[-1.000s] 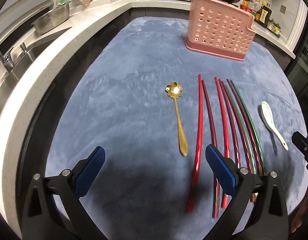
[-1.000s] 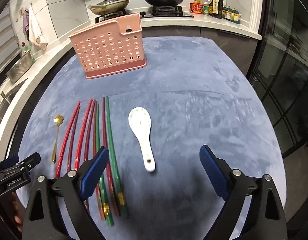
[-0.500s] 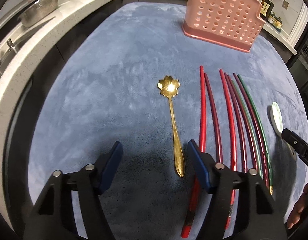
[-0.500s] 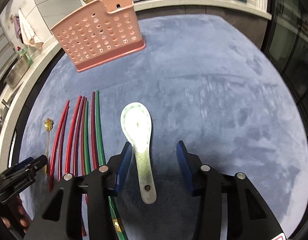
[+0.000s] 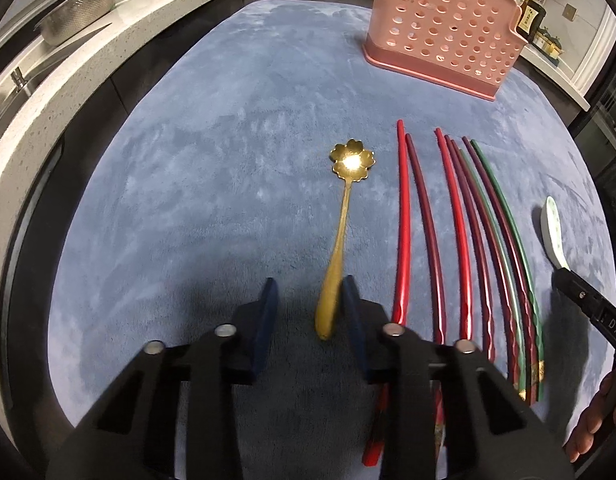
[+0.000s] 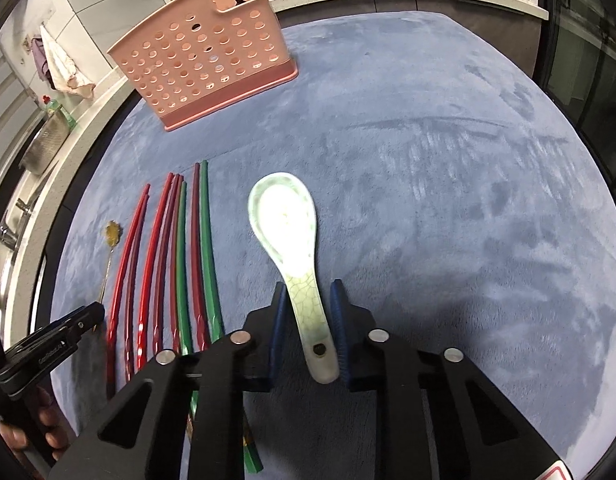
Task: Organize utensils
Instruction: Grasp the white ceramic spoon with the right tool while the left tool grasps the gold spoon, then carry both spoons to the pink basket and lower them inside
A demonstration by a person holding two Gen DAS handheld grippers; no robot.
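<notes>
**Both grippers lined up on spoon handles, neither clearly clamped**

Left gripper [image 5: 310, 300] sits low over the blue mat [image 5: 187, 160], jaws narrowed around the tail of the gold spoon [image 5: 342, 236]. The handle runs between the pads, close to the right pad, with a gap on the left, so not clamped. The flower bowl points straight ahead, away from the gripper. Approaching along the handle puts the pads on its thickest part, probably for a firmer pinch.

Right gripper [image 6: 308, 320] straddles the handle of the ceramic spoon [image 6: 291, 240], jaws narrow. The pads look close to touching either side, but actual contact cannot be told. The bowl faces up and lies ahead of the fingers.

Chopsticks [image 5: 464, 240] lie in a parallel row just right of the left gripper and just left of the right one. The pink holder [image 6: 203, 68], the likely destination, stands well ahead of both.

The right view shows the holder's stepped rim and hanging hole, plus how snugly the ceramic handle fills the jaws. The left view shows only that spoon's bowl, but gives the gold handle detail, which from the right is a thin line.
</notes>
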